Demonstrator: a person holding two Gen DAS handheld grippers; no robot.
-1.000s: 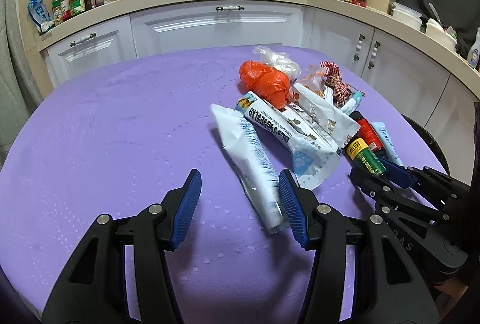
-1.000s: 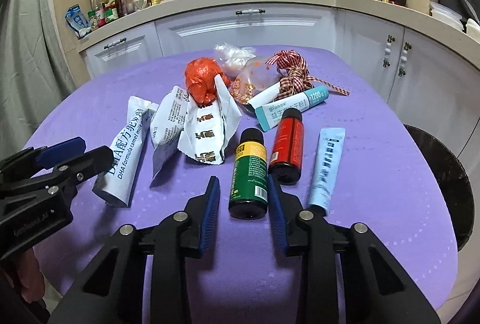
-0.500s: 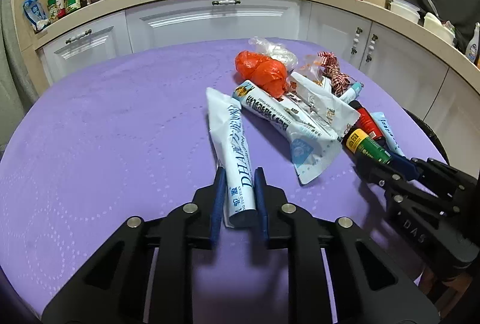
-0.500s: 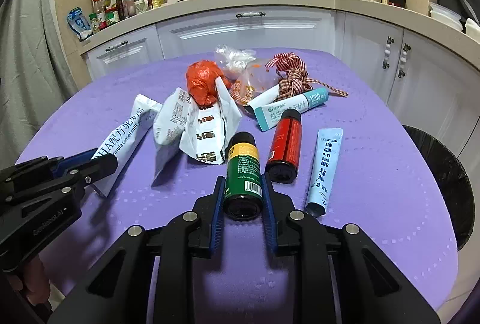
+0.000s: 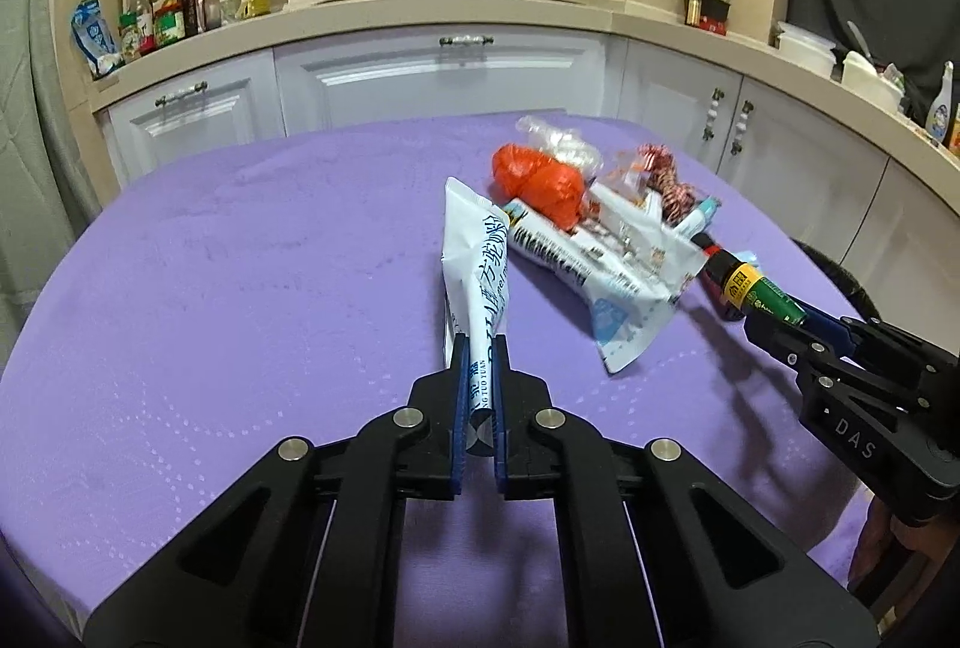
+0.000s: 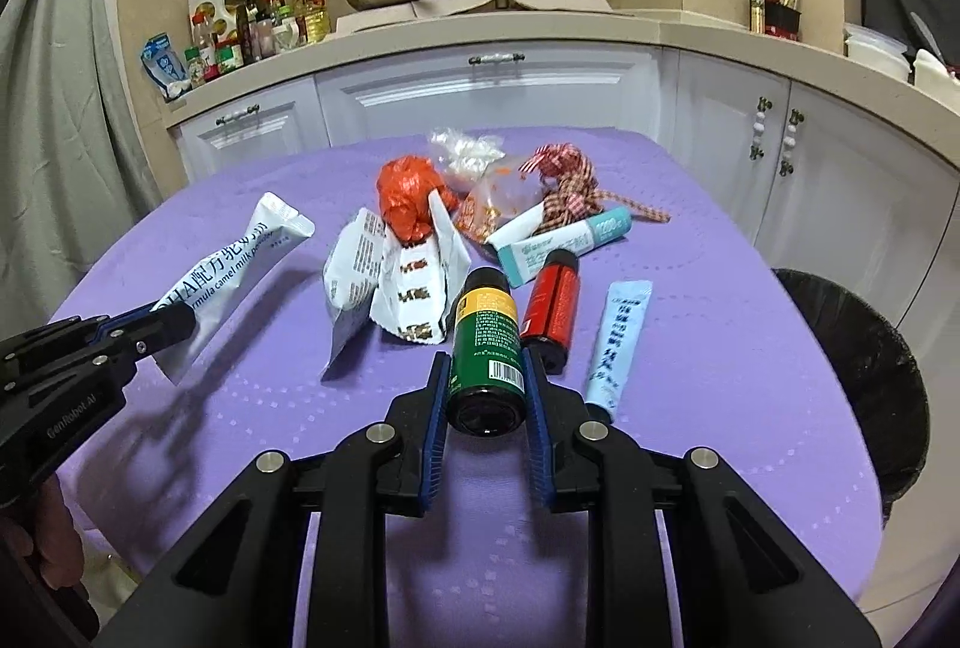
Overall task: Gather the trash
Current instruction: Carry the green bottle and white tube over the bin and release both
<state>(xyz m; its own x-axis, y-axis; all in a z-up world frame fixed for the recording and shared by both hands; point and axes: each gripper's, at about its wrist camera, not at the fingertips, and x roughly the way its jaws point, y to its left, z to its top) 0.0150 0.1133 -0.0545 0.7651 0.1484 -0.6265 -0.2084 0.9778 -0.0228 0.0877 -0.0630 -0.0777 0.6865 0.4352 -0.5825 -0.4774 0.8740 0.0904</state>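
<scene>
Lifting the first two pieces, left gripper (image 5: 480, 378) is pinching the milk-powder sachet (image 5: 480, 264) tight and right gripper (image 6: 486, 390) is clamping the green bottle (image 6: 486, 342), both near the heap of wrappers (image 6: 414, 282), everything else waiting on the purple table (image 6: 720, 348), black bin (image 6: 864, 366) at right.

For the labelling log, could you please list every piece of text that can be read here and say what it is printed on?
"DHA", Chinese characters and "formula camel milk powder": white milk powder sachet in the left gripper.
"1200": teal-capped tube.
"DAS": right gripper body, left wrist view.
"GenRobot.AI": left gripper body, right wrist view.
Too small to read: green bottle, red bottle, blue sachet, white wrappers.
</scene>
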